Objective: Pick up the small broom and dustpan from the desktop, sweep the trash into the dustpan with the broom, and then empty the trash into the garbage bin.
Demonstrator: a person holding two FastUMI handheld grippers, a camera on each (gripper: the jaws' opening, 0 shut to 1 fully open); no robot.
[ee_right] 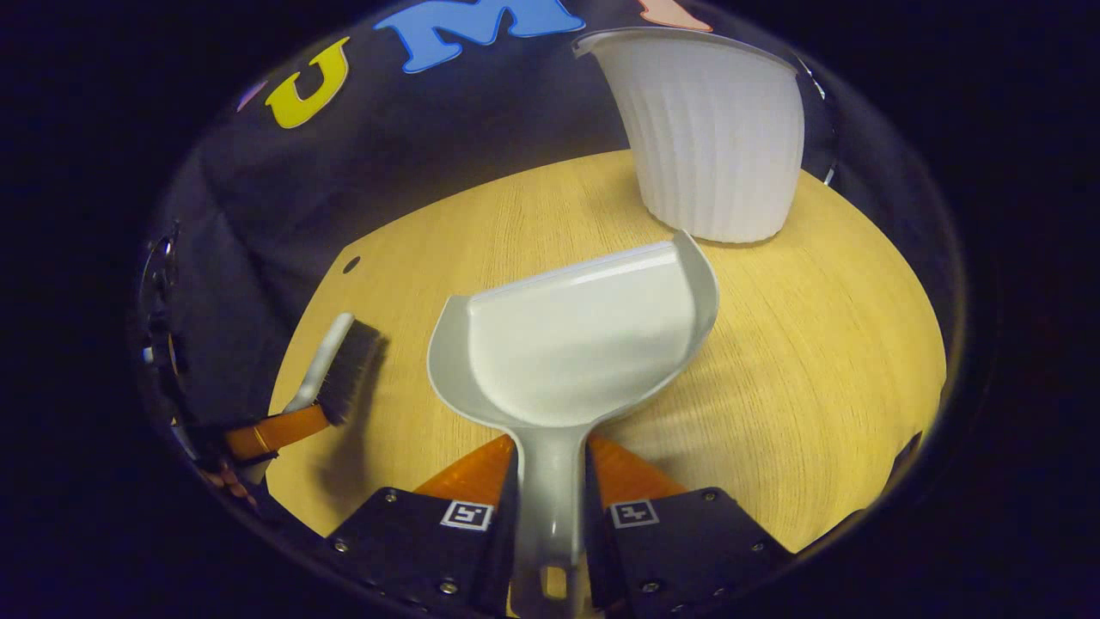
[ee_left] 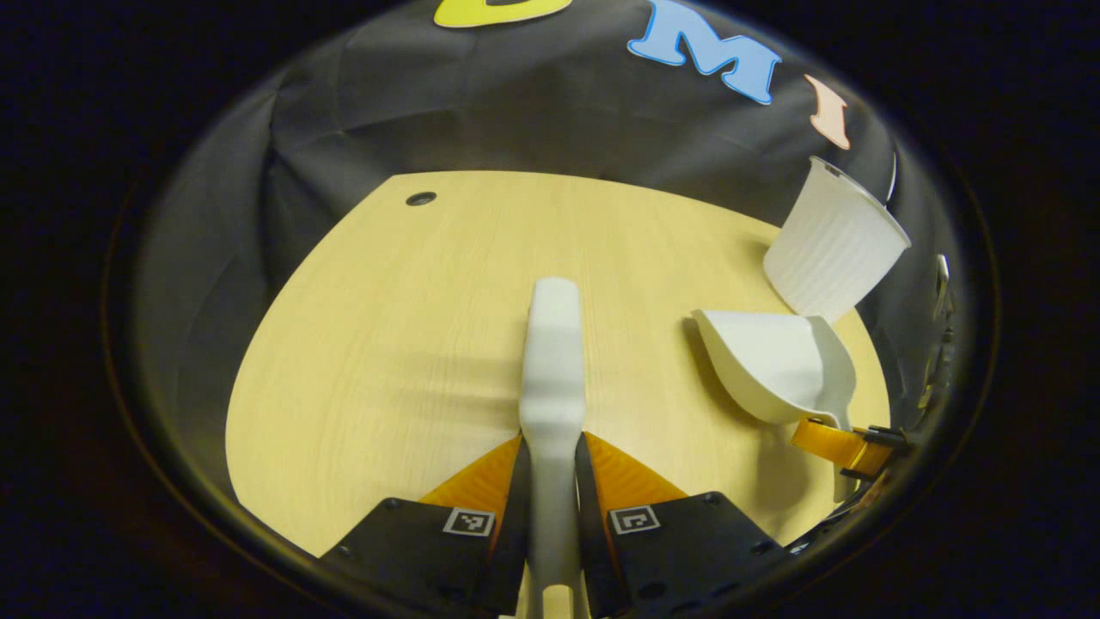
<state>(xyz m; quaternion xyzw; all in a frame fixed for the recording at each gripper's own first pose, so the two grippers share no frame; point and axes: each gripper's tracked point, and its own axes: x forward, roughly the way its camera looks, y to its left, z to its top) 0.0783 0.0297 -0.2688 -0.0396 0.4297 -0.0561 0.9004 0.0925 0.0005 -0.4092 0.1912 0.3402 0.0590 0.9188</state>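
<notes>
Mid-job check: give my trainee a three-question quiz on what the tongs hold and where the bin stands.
1. True or false: the left tongs are shut on the small white-handled broom.
2. The right tongs grip which part of the white plastic dustpan? A) handle B) front lip C) side wall
3. Fill in: the ribbed white garbage bin stands on the ____ desktop.

Key: 1 true; 2 A; 3 wooden.
</notes>
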